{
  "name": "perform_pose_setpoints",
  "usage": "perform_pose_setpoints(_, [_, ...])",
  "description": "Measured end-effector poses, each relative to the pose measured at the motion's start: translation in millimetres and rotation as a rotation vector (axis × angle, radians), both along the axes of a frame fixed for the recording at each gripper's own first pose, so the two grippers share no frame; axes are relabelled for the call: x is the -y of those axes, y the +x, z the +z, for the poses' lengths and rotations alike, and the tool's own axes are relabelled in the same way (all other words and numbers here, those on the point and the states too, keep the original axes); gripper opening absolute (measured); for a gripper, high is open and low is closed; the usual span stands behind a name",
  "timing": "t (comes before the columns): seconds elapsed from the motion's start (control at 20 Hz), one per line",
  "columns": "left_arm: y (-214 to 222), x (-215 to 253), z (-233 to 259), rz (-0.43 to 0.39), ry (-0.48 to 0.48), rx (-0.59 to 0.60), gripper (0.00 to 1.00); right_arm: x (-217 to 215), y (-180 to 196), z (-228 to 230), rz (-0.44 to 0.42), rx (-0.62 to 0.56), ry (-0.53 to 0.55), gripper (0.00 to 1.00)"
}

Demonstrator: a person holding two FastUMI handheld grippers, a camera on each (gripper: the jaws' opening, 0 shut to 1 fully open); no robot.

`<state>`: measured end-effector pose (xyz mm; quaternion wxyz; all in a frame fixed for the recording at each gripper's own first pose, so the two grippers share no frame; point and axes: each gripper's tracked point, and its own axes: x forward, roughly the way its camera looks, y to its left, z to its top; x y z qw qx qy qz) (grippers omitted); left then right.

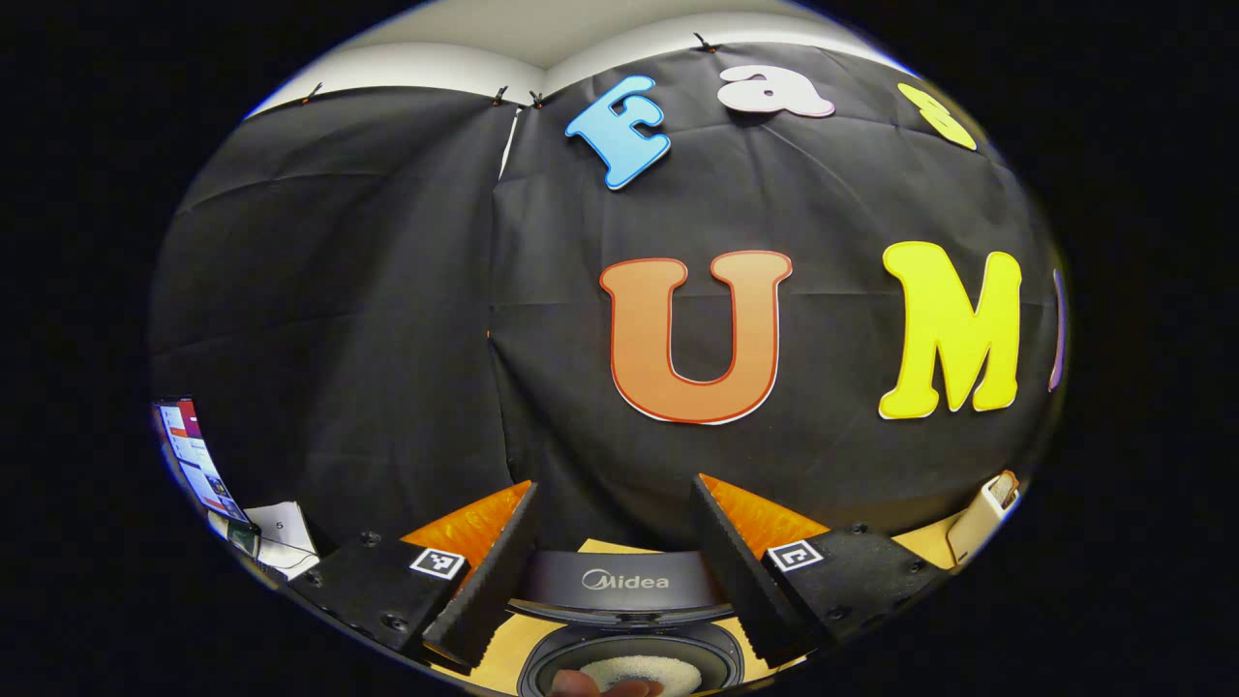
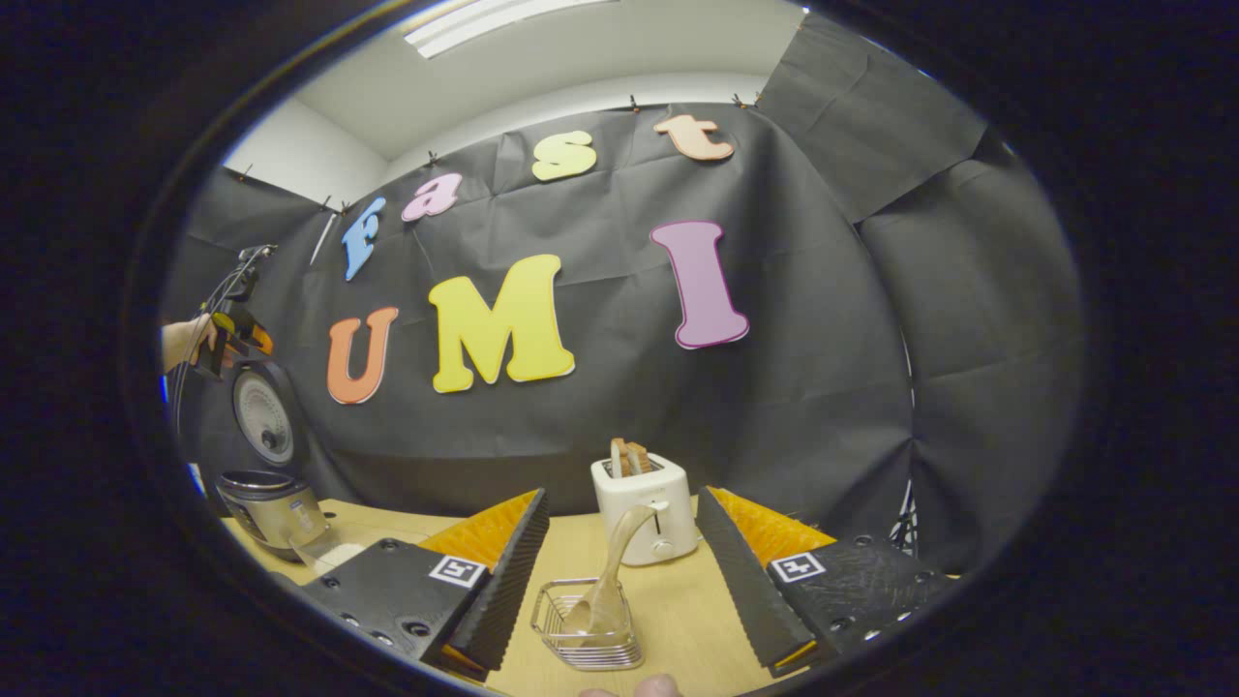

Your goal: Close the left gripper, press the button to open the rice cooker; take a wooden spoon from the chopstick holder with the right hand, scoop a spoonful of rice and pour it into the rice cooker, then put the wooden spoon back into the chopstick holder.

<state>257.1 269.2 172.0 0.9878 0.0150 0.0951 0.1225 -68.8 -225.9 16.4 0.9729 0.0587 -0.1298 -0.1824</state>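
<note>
Cooker [image 2: 269, 503] lid up, both grippers spread and empty; right gripper [image 2: 619, 571] faces the spoon [image 2: 610, 571] standing in the wire holder [image 2: 590, 624] ahead of the toaster [image 2: 647, 508], so I'd straddle the handle before clamping.

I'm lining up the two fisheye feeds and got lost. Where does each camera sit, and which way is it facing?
Left gripper view: rides on the left gripper, held above the open rice cooker and facing the booth wall; its own two spread fingers and a fingertip at the bottom edge show.
Right gripper view: rides on the right gripper, low over the table, facing the chopstick holder with the wooden spoon and the toaster; its spread fingers show.
Shared: the rice cooker, at far left in the right gripper view, beneath the other gripper and hand.
</note>
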Motion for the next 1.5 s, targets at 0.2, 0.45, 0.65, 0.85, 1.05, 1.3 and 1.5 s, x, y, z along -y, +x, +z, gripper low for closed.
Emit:
perform_pose_setpoints(0.2, [-1.4, -1.6, -9.7, -0.007, -0.018, -0.028, 0.98, 0.4, -7.2, 2.1, -0.003, 0.008, 0.002, 0.90])
perform_pose_setpoints(0.45, [-22.8, 7.2, -16.3, -0.031, -0.013, -0.024, 0.95, -10.3, -13.1, 10.1, 0.016, 0.016, -0.024, 0.90])
perform_pose_setpoints(0.65, [-62.7, 18.4, -31.7, -0.066, -0.025, -0.022, 0.91, -17.8, -19.1, 15.0, 0.029, 0.021, -0.043, 0.90])
perform_pose_setpoints(0.85, [-114.6, 28.5, -60.2, -0.067, -0.031, 0.026, 0.94, -27.4, -24.0, 15.0, 0.052, 0.021, -0.037, 0.91])
perform_pose_setpoints(1.05, [-154.3, 37.7, -103.6, -0.070, -0.030, 0.045, 0.87, -34.1, -31.7, 14.6, 0.057, 0.003, -0.066, 0.91])
perform_pose_setpoints(1.3, [-178.9, 40.1, -148.5, -0.059, -0.081, 0.055, 0.76, -39.6, -45.0, 12.2, 0.051, 0.009, -0.076, 0.91])
perform_pose_setpoints(1.5, [-187.6, 41.7, -172.6, -0.064, -0.088, 0.043, 0.72, -44.8, -49.1, 8.1, 0.053, 0.003, -0.079, 0.91])
